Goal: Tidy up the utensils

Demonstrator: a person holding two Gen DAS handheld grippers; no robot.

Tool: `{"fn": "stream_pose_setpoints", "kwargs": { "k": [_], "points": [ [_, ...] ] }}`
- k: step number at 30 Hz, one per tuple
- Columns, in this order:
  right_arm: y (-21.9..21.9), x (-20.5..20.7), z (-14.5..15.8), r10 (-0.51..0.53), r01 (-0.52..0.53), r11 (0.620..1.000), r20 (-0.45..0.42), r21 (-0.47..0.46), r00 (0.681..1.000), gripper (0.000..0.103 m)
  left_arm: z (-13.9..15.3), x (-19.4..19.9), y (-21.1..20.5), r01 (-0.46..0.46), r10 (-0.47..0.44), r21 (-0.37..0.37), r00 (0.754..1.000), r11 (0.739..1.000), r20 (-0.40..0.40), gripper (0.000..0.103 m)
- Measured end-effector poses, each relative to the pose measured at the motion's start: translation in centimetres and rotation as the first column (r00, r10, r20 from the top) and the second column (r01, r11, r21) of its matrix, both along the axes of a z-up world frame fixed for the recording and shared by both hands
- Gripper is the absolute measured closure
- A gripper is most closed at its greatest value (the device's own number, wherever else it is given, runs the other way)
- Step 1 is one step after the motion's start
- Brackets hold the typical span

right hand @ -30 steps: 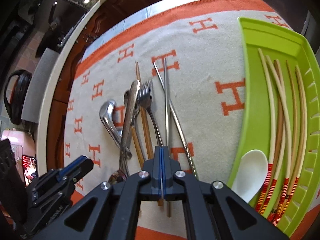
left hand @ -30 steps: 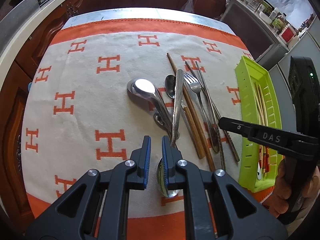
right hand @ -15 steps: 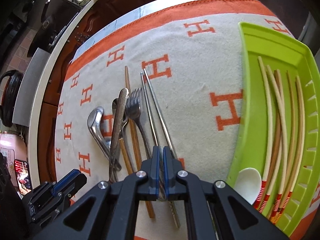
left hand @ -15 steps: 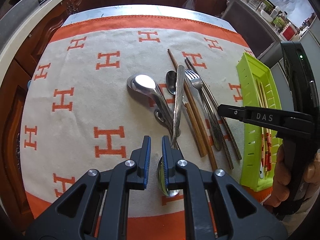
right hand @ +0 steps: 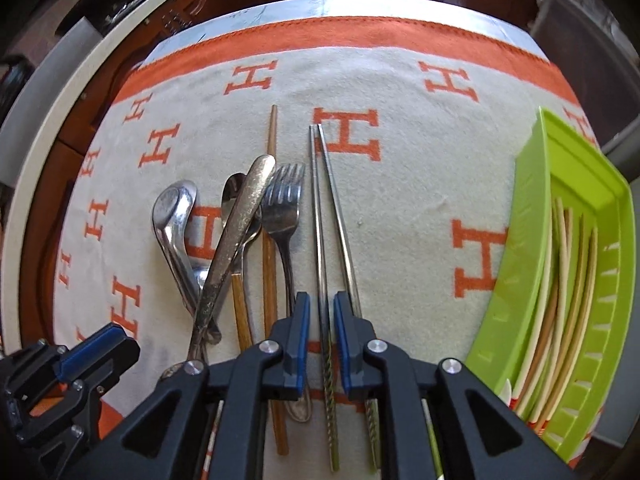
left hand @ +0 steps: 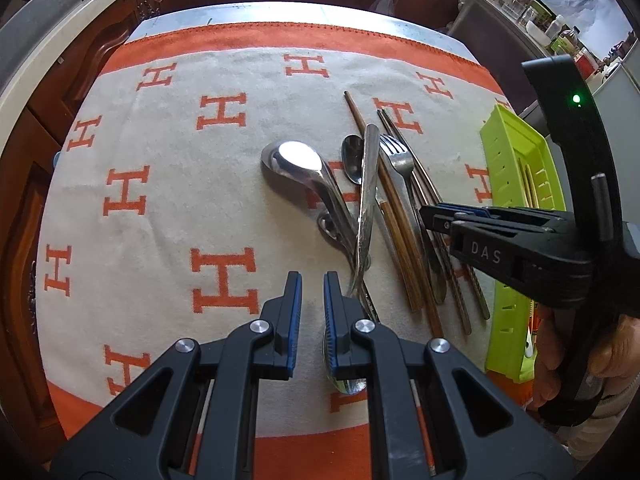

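Observation:
Two metal chopsticks (right hand: 320, 220) lie side by side on the patterned cloth. My right gripper (right hand: 321, 316) hovers over their near ends, its jaws opening; one chopstick runs through the gap, and the pads do not press on it. Left of them lie a fork (right hand: 282, 208), wooden chopsticks (right hand: 271, 200), a long-handled spoon (right hand: 240, 232), a small spoon (right hand: 232, 196) and a deep spoon (right hand: 172, 216). My left gripper (left hand: 312, 300) hangs slightly open over bare cloth left of the pile, with nothing between its pads. Its right finger partly hides a spoon bowl (left hand: 346, 382).
A lime green tray (right hand: 532, 240) at the right cloth edge holds several bamboo chopsticks (right hand: 568, 260) and a white spoon (right hand: 505, 394). A hand (left hand: 624, 348) grips the right tool. Dark wooden cabinets (left hand: 100, 52) ring the table; open cloth lies left and beyond.
The right gripper was shut on one metal chopstick; it swung left with it and its jaws have parted. The two metal chopsticks, crossed before, now lie parallel. The left gripper stayed put.

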State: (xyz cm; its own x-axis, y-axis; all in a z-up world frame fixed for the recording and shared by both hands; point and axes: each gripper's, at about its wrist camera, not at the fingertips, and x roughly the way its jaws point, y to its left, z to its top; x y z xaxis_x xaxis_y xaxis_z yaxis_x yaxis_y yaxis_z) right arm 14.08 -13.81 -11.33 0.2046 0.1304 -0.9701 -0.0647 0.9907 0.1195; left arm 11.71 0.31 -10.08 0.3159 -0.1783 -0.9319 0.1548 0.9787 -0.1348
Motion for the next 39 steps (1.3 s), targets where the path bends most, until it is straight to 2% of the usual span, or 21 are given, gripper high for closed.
{"fn": "stream_pose_setpoints", "kwargs": {
  "k": [3,7,8,9,10,19,26,32,36,39],
  "points": [
    [1.1,0.0,0.0,0.053,-0.052,0.997,0.022,-0.065,0.998,0.081,0.0,0.0,0.1,-0.003,0.003,-0.003,1.000,1.000,0.001,0.094],
    [1.5,-0.6,0.0,0.070,-0.064,0.994,0.062,-0.093,0.996,0.081,0.0,0.0,0.4,-0.011,0.011,-0.006,1.000,1.000,-0.001,0.094],
    [1.4,-0.8,0.1,0.074,-0.067,0.993,0.075,-0.095,0.994,0.086,0.0,-0.1,0.4,-0.012,0.012,-0.006,1.000,1.000,-0.002,0.094],
    [1.3,-1.0,0.0,0.074,-0.065,0.993,0.088,-0.103,0.993,0.097,-0.1,-0.1,0.5,-0.013,0.013,-0.006,1.000,1.000,-0.003,0.094],
    [1.0,-1.3,0.1,0.067,-0.055,0.992,0.102,-0.110,0.993,0.097,-0.1,-0.1,0.6,-0.013,0.013,-0.007,1.000,1.000,-0.003,0.094],
    [-2.2,-3.1,1.4,-0.094,0.081,0.993,0.169,0.085,0.981,0.098,0.4,-0.7,0.7,-0.014,0.014,0.003,1.000,1.000,0.009,0.094],
    [-6.5,-5.7,6.1,-0.218,0.164,0.956,0.214,0.243,0.952,0.098,1.3,-0.9,-0.3,-0.002,0.002,0.009,1.000,1.000,0.020,0.094],
    [-10.3,-7.7,8.1,-0.276,0.238,0.954,0.231,0.180,0.933,0.097,2.2,0.3,-3.1,0.010,-0.008,-0.056,1.000,0.998,0.023,0.094],
    [-12.9,-8.7,6.6,-0.321,0.295,0.942,0.180,0.158,0.930,0.097,2.1,1.7,-5.7,0.015,-0.016,-0.129,1.000,0.992,-0.008,0.094],
    [-14.0,-9.4,5.1,-0.350,0.329,0.933,0.148,0.146,0.925,0.097,1.4,2.9,-7.8,0.013,-0.019,-0.147,0.999,0.989,-0.038,0.095]
  ]
}}
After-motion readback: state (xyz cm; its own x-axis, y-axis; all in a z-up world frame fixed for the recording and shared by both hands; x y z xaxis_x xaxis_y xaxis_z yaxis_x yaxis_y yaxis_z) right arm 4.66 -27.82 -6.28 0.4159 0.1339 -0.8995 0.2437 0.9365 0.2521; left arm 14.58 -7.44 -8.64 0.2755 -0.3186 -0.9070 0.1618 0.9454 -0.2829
